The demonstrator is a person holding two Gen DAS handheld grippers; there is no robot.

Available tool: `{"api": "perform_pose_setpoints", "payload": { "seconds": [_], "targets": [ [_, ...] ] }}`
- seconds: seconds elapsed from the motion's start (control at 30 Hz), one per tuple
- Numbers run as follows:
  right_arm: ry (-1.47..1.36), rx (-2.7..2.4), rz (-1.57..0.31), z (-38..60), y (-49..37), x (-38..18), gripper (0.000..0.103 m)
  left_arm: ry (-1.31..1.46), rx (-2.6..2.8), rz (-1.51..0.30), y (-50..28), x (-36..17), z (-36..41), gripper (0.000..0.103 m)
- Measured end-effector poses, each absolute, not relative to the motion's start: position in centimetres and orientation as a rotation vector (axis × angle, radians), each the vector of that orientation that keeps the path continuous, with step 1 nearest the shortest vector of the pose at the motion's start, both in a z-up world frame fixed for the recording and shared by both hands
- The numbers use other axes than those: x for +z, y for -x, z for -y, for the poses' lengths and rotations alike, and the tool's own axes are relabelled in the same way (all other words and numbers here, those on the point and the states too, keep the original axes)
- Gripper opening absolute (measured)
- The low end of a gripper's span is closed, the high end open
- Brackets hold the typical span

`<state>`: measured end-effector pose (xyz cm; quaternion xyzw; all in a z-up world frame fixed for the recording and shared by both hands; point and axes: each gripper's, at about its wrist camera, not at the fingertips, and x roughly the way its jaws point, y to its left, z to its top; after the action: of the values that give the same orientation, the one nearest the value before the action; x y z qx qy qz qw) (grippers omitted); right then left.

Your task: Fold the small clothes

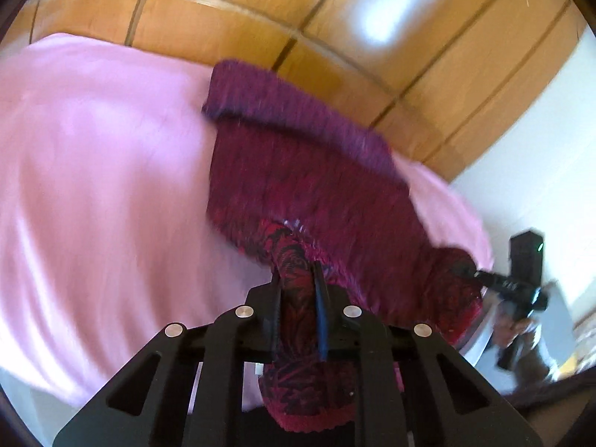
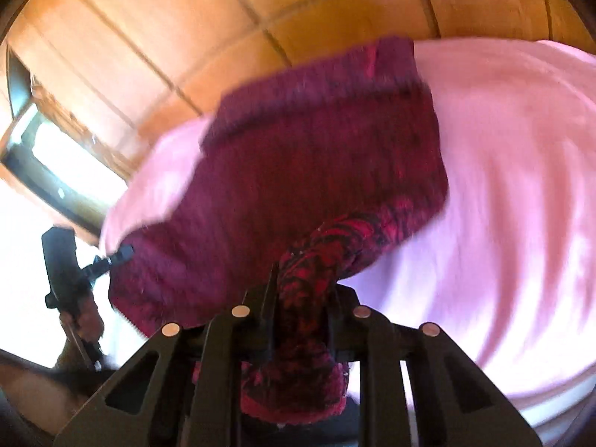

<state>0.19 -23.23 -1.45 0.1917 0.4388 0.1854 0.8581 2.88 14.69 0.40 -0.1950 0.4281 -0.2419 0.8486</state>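
Left wrist view: my left hand-held gripper [image 1: 298,279] is clamped on a bunched corner of the dark red knitted garment [image 1: 298,171], which is lifted above a pink sheet [image 1: 93,167]. My right hand-held gripper [image 2: 301,283] pinches the opposite corner, the garment stretched between both. Tiled orange floor [image 1: 372,56] lies beyond; everything is motion-blurred.

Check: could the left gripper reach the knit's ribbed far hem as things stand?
Probably not: the left gripper is shut on the dark red knit garment's near edge; the ribbed hem lies across the pink sheet.
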Motion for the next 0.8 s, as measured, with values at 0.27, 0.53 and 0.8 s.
{"api": "perform_pose_setpoints", "payload": {
  "seconds": [0.27,0.53,0.8],
  "targets": [
    [-0.494,0.282,-0.868,24.5,-9.0,-1.8,0.018,0.508,-0.467,-0.892,-12.6,-0.1,-13.5,0.012],
    [-0.618,0.226,-0.91,26.4,-13.8,-3.7,0.022,0.595,-0.36,-0.962,-19.8,-2.2,-13.8,0.016],
    [-0.805,0.319,-0.8,29.3,-13.9,-2.4,0.088,0.626,-0.245,-0.903,-19.5,-2.0,-19.4,0.05]
  ]
}}
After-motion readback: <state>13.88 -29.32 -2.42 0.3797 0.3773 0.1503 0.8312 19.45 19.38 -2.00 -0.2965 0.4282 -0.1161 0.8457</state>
